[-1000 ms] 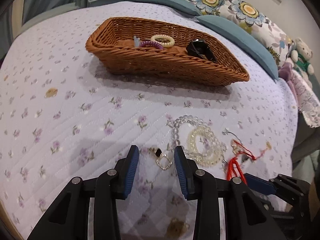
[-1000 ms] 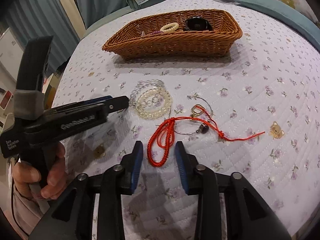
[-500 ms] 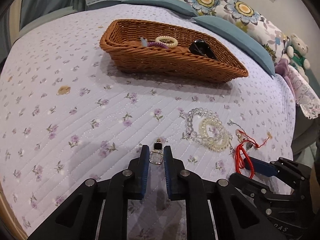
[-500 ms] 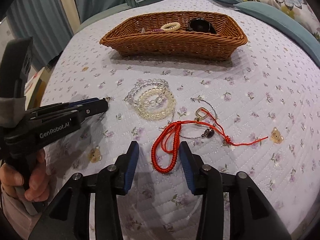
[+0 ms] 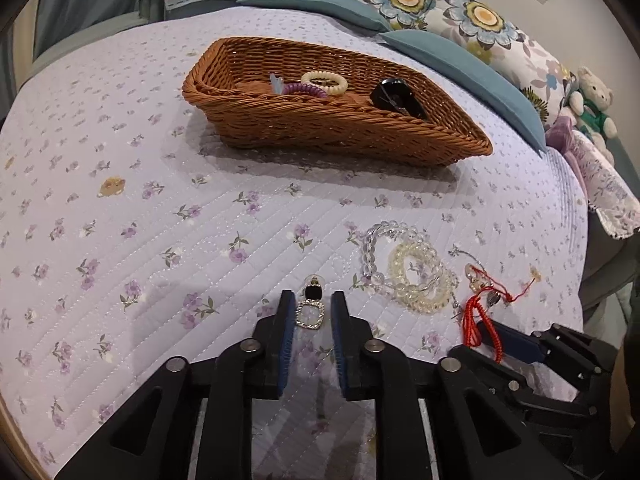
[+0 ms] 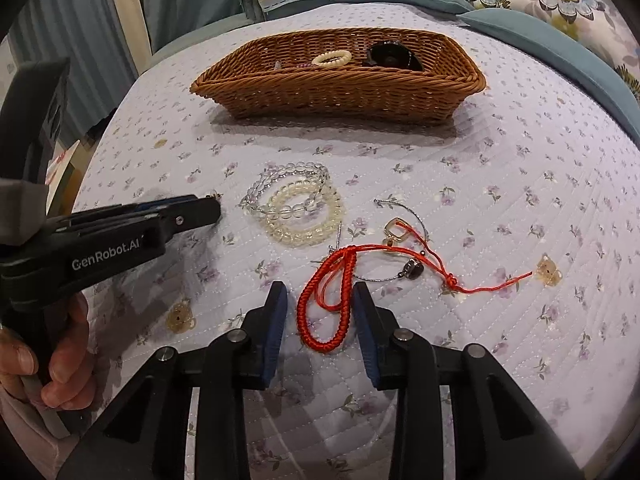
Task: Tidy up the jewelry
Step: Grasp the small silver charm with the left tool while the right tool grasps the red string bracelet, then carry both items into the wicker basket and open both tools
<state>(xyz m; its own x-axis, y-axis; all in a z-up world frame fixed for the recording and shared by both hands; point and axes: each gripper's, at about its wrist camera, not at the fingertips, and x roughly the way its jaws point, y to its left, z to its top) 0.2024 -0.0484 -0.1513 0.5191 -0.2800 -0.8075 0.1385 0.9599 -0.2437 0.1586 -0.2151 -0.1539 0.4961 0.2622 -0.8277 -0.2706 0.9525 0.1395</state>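
**Earring between your left jaws**

Your left gripper clenched the earring on the bed's near edge. Your right gripper stood released around the red cord bracelet; the basket sat farther back.

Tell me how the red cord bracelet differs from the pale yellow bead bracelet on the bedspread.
The red cord bracelet is braided string with a long loose tail; the pale yellow bead bracelet is round translucent beads in a closed ring. The red one lies stretched between the right gripper's open fingers; the yellow one lies untouched, overlapping a clear bead bracelet. Both rest on the bedspread, outside the basket.
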